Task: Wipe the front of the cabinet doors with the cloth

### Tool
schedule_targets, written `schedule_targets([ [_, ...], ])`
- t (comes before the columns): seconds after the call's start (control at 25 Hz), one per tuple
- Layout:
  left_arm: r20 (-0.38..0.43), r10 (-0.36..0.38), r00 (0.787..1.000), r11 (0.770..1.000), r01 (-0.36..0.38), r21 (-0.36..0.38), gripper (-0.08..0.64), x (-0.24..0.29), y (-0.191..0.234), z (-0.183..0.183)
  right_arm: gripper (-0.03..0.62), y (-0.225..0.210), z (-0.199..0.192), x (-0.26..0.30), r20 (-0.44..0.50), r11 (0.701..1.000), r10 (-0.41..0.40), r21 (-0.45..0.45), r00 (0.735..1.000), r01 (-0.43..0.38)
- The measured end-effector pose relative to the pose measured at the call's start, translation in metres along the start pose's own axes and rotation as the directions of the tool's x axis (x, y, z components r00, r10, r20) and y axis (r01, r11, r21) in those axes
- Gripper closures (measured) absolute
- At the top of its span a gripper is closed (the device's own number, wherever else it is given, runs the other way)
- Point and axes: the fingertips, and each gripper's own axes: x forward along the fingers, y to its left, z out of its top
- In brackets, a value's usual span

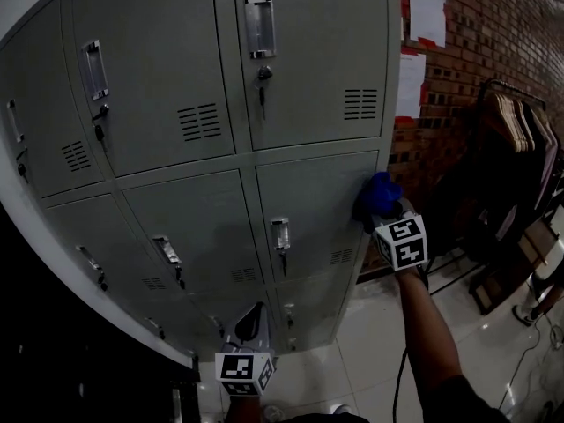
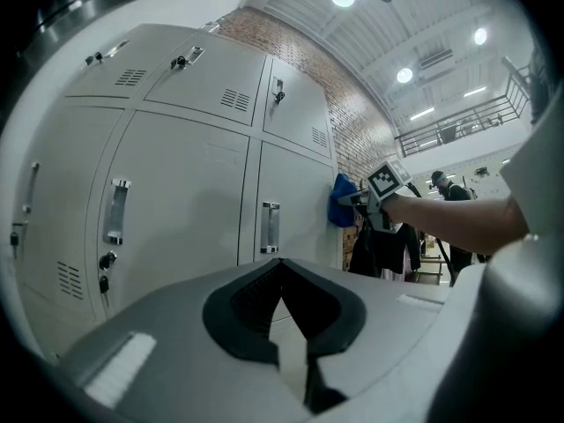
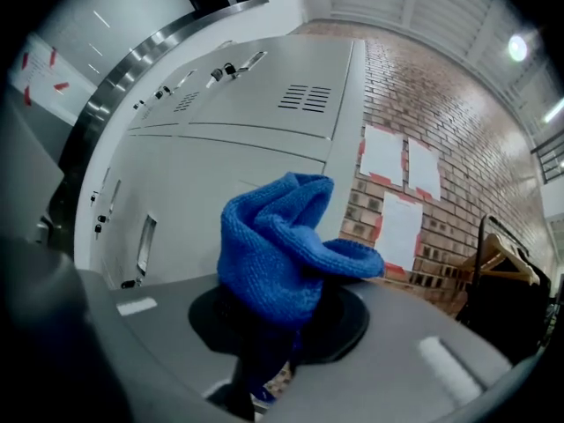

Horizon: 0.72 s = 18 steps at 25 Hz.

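The grey metal locker cabinet [image 1: 220, 122] has several doors with handles and keys. A bunched blue cloth [image 1: 376, 194] presses against the right edge of the middle-row door [image 1: 313, 205], and my right gripper [image 1: 386, 211] is shut on it. In the right gripper view the blue cloth [image 3: 278, 254] hides the fingertips of the right gripper [image 3: 280, 314]. My left gripper [image 1: 249, 322] hangs low in front of the bottom doors, shut and holding nothing. The left gripper [image 2: 282, 267] looks along the cabinet doors [image 2: 185, 201] toward the blue cloth [image 2: 342, 203].
A brick wall [image 1: 493, 33] with taped papers [image 1: 426, 9] stands right of the cabinet. A clothes rack with hangers and dark garments [image 1: 520, 139] is at the right. White tiled floor [image 1: 370, 359] lies below. A person [image 2: 451, 192] stands in the distance.
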Motion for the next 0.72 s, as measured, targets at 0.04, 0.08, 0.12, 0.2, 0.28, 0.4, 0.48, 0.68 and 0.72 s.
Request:
schedule_targets([
  [0.04,-0.002,-0.002,1.000,1.000,0.002,0.000,0.549,0.001,-0.002,-0.001,0.518,0.009,0.003,-0.003,0.012,1.000,0.019,-0.007,1.000,-0.019],
  [0.08,-0.007,-0.003,1.000,1.000,0.003,0.000,0.549,0.003,-0.003,-0.003,0.520,0.021,0.007,-0.006,0.026,0.999,0.043,-0.014,0.999,-0.042],
  [0.12,-0.016,-0.004,1.000,1.000,0.004,-0.001,0.551,0.004,-0.004,-0.005,0.520,0.036,0.011,-0.007,0.039,0.997,0.070,-0.023,0.997,-0.069],
  [0.2,-0.039,0.002,0.999,1.000,-0.002,-0.001,0.551,0.004,-0.004,-0.008,0.520,0.074,0.015,-0.004,0.052,0.990,0.138,-0.041,0.989,-0.136],
  [0.28,-0.053,0.014,0.999,1.000,-0.014,0.000,0.549,0.002,-0.002,-0.009,0.520,0.115,0.019,0.004,0.055,0.977,0.210,-0.046,0.976,-0.207],
  [0.4,-0.050,0.035,0.998,0.999,-0.035,0.002,0.550,-0.001,0.003,-0.004,0.518,0.164,0.033,0.013,0.073,0.956,0.291,-0.044,0.954,-0.289],
  [0.48,-0.044,0.047,0.998,0.999,-0.047,0.000,0.549,-0.003,0.008,-0.002,0.520,0.190,0.045,0.018,0.083,0.942,0.335,-0.048,0.938,-0.332],
  [0.68,-0.024,0.049,0.999,0.999,-0.049,-0.001,0.549,-0.010,0.015,0.002,0.520,0.236,0.052,0.033,0.028,0.914,0.389,-0.138,0.921,-0.382],
  [0.72,-0.013,0.046,0.999,0.999,-0.046,0.000,0.549,-0.012,0.015,0.003,0.520,0.237,0.050,0.036,0.010,0.913,0.383,-0.160,0.924,-0.376],
])
